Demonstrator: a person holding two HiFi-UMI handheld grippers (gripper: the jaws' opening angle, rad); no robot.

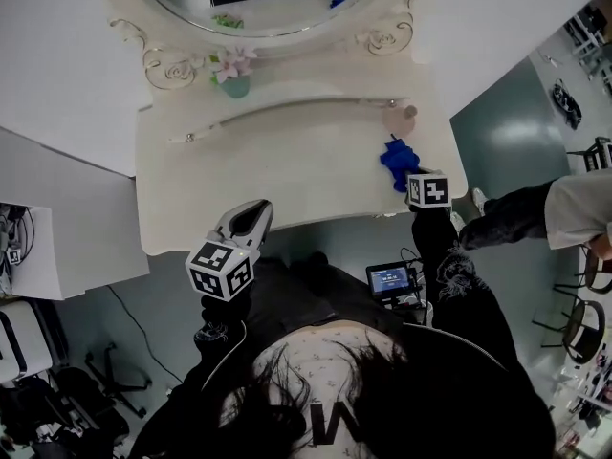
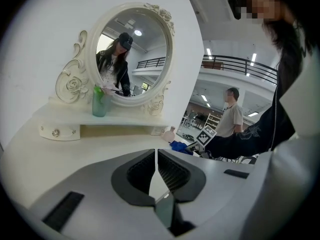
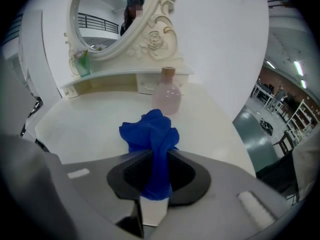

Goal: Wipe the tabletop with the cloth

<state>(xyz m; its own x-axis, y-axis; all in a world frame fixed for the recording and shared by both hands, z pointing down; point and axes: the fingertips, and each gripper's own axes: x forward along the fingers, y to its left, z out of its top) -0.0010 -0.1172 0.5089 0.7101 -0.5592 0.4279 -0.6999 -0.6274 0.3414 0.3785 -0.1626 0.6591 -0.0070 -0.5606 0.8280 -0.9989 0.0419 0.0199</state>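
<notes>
Currently the blue cloth (image 3: 155, 134) sits pinched in the right hand-held gripper (image 3: 156, 159).

Blue cloth (image 3: 152, 136) soft, crumpled; tabletop (image 1: 287, 175) smooth, seemingly matt cream.

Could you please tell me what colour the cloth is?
The cloth is bright blue; the right gripper view shows it best.

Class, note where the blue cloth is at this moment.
The right tool pinches the blue cloth at the right end of the tabletop in the head view, beside the pink bottle.
</notes>
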